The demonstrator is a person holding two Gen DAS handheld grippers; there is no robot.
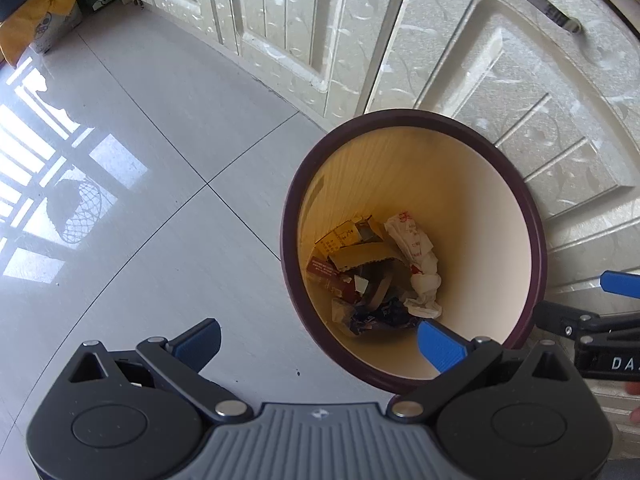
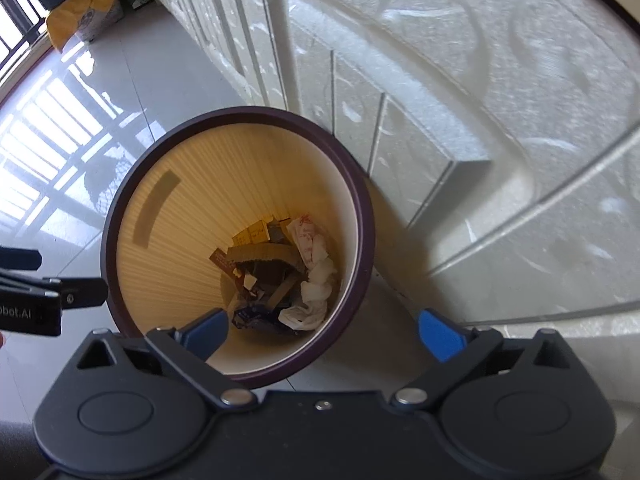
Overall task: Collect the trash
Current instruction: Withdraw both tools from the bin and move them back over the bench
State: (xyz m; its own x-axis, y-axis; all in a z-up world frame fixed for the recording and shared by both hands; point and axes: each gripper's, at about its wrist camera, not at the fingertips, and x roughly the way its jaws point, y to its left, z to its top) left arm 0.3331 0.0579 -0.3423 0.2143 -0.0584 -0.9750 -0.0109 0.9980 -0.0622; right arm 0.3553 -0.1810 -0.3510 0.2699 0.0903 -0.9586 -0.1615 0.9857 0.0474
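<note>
Hovered over the round waste bin (image 1: 536,240), pointing steeply down: left gripper (image 1: 320,340) and right gripper (image 2: 322,334) both spread wide, holding nothing. Lay deep at the bottom, directly below and nearer the right: crumpled white tissue (image 2: 316,284), torn cardboard (image 2: 260,254), glossy wrappers (image 1: 380,316). Stood upright against pale embossed cabinet doors (image 1: 520,92) on glossy tiles (image 1: 160,160).

Glossy grey tiled floor (image 1: 152,168) with window glare, beside cream embossed cabinet doors (image 1: 500,92)

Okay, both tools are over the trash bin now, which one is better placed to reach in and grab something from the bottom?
Right tool, probably: its open fingers sit nearer over the bin, framing the trash. The left tool sits mostly over floor.
</note>
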